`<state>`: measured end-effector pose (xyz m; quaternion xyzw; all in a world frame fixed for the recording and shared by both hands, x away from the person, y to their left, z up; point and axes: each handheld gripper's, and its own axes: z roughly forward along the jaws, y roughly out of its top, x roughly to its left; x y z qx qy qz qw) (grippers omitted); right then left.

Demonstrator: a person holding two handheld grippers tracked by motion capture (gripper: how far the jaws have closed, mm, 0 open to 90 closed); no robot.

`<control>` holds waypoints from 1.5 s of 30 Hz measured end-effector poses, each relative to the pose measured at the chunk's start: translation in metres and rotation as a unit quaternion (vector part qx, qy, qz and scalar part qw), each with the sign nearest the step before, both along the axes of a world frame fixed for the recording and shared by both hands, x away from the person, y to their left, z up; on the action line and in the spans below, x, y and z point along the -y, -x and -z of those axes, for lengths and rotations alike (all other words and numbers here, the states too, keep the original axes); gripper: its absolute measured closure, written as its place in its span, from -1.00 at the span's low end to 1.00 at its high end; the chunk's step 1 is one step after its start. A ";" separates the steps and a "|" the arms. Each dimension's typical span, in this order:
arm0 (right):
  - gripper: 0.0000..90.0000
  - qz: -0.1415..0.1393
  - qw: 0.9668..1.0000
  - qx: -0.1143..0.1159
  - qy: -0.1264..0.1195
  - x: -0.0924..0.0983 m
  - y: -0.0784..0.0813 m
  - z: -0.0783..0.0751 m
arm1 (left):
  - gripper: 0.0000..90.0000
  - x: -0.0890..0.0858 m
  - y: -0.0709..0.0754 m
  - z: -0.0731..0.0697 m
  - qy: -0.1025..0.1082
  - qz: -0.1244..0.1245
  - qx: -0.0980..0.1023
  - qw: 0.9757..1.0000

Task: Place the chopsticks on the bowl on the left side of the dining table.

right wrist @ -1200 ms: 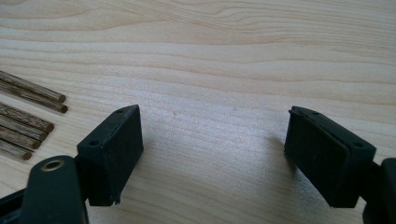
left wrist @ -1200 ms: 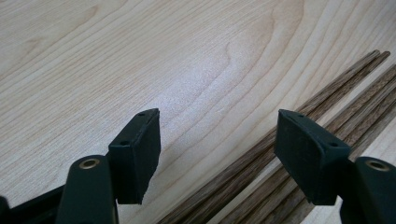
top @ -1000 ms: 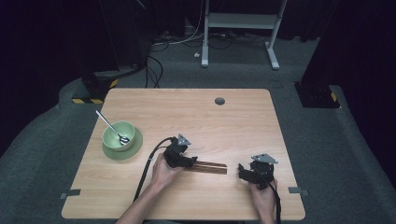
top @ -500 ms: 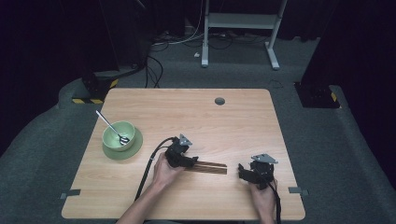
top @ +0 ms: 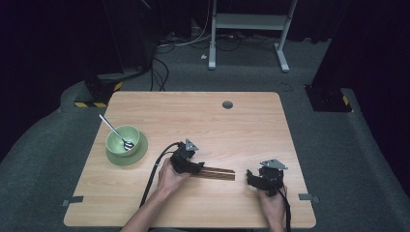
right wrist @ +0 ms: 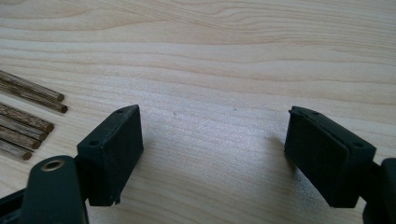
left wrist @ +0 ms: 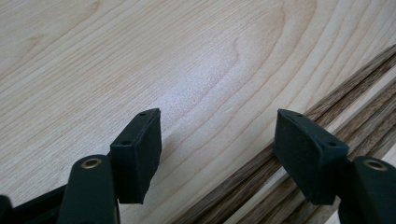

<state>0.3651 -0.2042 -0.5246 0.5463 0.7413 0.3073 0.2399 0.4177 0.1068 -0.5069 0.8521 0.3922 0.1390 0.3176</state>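
Resting unchanged since the earlier frame, both grippers hold position on the table (top: 145,203). Left gripper (top: 197,167), jaws wide and empty, straddles one end of the chopsticks (top: 217,172); right gripper (top: 251,176), jaws likewise wide and empty, lies just beyond their other end.

Bare surface (top: 241,130) runs wide between the bowl (top: 123,140) (on its saucer, a spoon (top: 115,131) sticking out over the rim) and the far right edge. The dark chopsticks (top: 216,172) lie across the lane between left gripper (top: 197,167) and right gripper (top: 250,177).
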 end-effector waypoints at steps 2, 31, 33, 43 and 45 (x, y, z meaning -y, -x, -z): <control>-0.58 -0.001 1.000 0.000 0.000 0.000 0.000 0.000 | -0.27 -0.001 0.000 0.000 -0.002 0.002 0.000 1.000; -0.58 0.000 1.000 0.000 0.000 0.000 0.000 0.000 | -0.26 0.001 0.000 0.002 -0.006 0.011 0.001 1.000; -0.58 -0.001 1.000 0.000 0.000 0.000 0.000 0.000 | -0.25 0.001 0.000 0.002 -0.007 0.008 0.001 1.000; -0.58 0.000 1.000 0.000 0.000 0.000 0.000 0.000 | -0.22 0.004 -0.005 0.004 -0.013 0.008 0.000 1.000; -0.58 0.000 1.000 0.000 0.001 0.000 0.000 0.000 | -0.21 0.005 -0.006 0.003 -0.015 0.009 -0.001 1.000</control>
